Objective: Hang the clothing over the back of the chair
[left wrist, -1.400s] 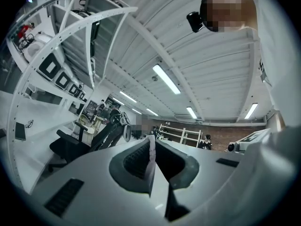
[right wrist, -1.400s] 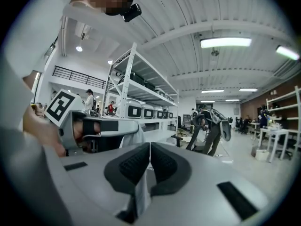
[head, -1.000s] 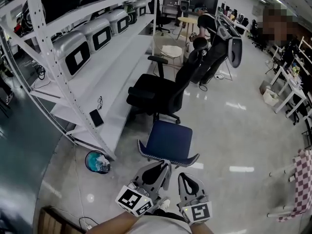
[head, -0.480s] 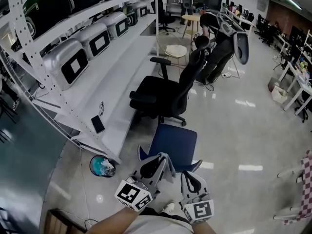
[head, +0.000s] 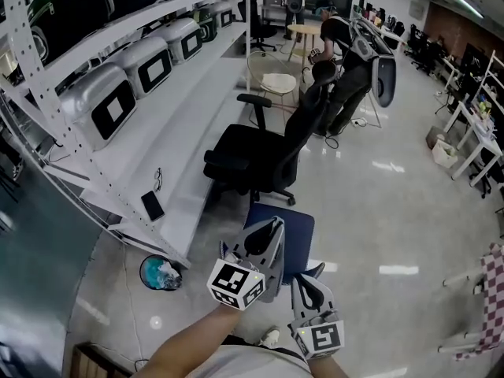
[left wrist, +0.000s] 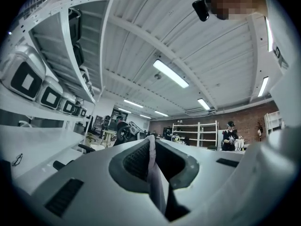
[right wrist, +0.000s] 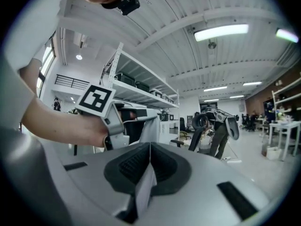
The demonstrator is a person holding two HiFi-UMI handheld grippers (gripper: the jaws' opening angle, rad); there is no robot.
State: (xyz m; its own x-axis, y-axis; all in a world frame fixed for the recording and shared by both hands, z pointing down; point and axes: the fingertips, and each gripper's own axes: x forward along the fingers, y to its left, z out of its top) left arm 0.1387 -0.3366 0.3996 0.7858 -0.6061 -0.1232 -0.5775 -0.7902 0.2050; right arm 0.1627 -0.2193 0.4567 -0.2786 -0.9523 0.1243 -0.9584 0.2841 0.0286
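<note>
Clothing (head: 293,239) is pinched between the near-shut jaws of our left gripper (left wrist: 151,149). Our right gripper (right wrist: 149,150) pinches it likewise.

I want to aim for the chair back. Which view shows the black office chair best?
The head view: the black office chair shows almost whole, seat, armrest and tall back. The right gripper view shows it small and distant; the left gripper view catches only an armrest and part of the back.

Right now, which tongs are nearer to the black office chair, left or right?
Left. The left tongs are held forward, toward the black office chair; the right tongs are farther back, close to the person's body.
</note>
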